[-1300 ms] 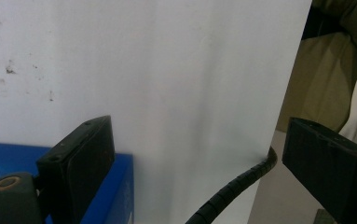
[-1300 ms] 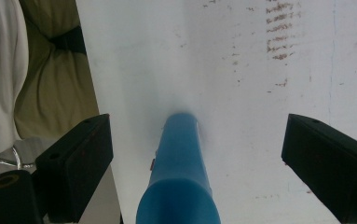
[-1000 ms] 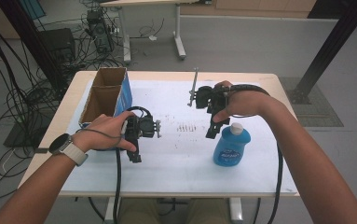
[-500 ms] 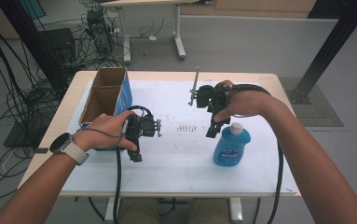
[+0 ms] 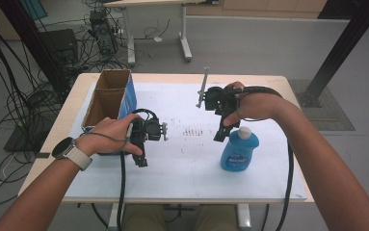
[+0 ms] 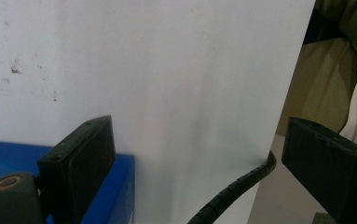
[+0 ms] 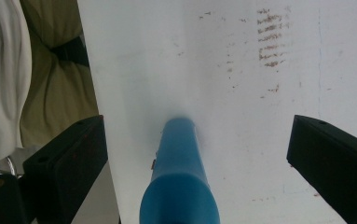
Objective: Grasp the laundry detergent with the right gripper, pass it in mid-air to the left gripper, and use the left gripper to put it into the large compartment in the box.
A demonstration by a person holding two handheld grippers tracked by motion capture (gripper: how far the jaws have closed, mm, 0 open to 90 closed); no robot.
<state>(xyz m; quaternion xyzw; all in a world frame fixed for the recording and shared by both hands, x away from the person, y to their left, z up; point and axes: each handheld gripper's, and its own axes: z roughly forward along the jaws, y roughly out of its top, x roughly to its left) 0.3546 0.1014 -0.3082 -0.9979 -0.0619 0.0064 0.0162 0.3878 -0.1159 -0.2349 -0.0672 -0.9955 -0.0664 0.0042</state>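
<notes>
We count one blue bottle (image 5: 239, 148), one cardboard box (image 5: 108, 98), one table (image 5: 182, 180), and two grippers: left gripper (image 5: 141, 159) and right gripper (image 5: 219, 136), both released, grasping nothing.

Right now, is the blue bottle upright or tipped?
Upright: the blue bottle stands on its base on the table, white cap up, below the open right gripper.

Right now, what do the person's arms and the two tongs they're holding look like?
Both forearms are bare, without sleeves. The left wrist wears a watch with a dark round face on a pale band. The left tongs and right tongs are black, blocky units with flat rectangular jaws. A black ribbed cable trails from the left tongs; another loops over the right wrist.
</notes>
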